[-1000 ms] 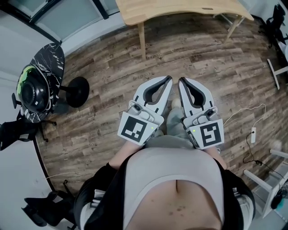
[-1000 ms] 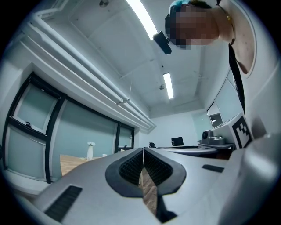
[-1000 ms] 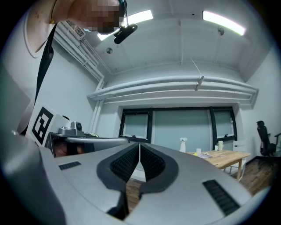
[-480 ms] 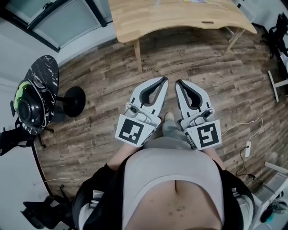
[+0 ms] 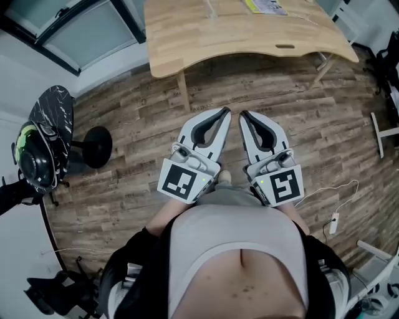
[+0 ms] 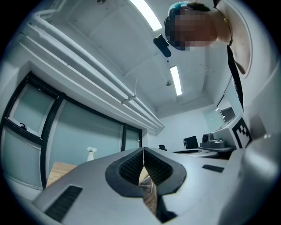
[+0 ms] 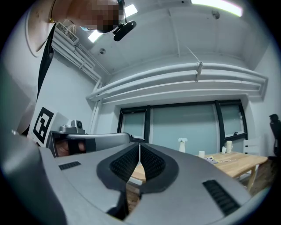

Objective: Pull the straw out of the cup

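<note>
A light wooden table (image 5: pixel 249 31) stands ahead of me across the plank floor. In the right gripper view, two small white cups (image 7: pixel 201 154) (image 7: pixel 228 146) and a white vase (image 7: pixel 182 145) stand on that table (image 7: pixel 237 162); no straw can be made out at this distance. The vase (image 6: pixel 91 154) also shows in the left gripper view. My left gripper (image 5: pixel 225 112) (image 6: pixel 143 149) and right gripper (image 5: pixel 243 115) (image 7: pixel 139 144) are held side by side before my body, pointing at the table. Both are shut with nothing between their pads, well short of the table.
A black round side table (image 5: pixel 59 106) carrying a dark helmet-like object (image 5: pixel 31 159) stands at the left, with a black disc-shaped base (image 5: pixel 93 147) beside it. A white cable and plug strip (image 5: pixel 333 222) lie on the floor at the right. Papers (image 5: pixel 265 5) lie on the wooden table.
I have walked toward the wooden table, which now fills more of the top of the head view. Both grippers stayed shut and side by side.
</note>
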The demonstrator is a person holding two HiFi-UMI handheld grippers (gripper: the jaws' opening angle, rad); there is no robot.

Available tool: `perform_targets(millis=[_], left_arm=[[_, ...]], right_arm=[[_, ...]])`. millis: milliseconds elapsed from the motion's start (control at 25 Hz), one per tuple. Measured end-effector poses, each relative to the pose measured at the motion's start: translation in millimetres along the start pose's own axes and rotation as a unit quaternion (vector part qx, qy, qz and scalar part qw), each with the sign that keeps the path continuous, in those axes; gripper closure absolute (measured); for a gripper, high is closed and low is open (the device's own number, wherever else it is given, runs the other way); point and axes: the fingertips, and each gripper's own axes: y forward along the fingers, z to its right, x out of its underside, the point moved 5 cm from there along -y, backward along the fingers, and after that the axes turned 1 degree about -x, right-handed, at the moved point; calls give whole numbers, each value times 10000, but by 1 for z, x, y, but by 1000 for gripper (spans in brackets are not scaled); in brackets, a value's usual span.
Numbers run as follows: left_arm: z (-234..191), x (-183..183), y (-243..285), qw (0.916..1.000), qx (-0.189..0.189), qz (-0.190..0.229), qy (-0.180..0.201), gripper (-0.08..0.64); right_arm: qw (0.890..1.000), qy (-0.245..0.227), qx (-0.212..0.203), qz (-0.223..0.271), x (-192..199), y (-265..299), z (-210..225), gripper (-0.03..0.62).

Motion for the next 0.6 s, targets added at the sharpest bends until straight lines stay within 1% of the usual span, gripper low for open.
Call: perform_targets(millis=[360, 520, 600], left_arm=[[-21, 20, 47, 9998, -166, -43, -71, 554], [-32, 19, 57, 9997, -232, -45, -72, 553], [-38, 17, 59, 9996, -267, -36, -28, 554]], right_arm=[[9995, 68, -250, -158, 22, 32, 45, 561], [9993, 142, -348, -6, 20, 48, 52, 561], [9990, 113, -416, -66, 21, 53, 51, 561]])
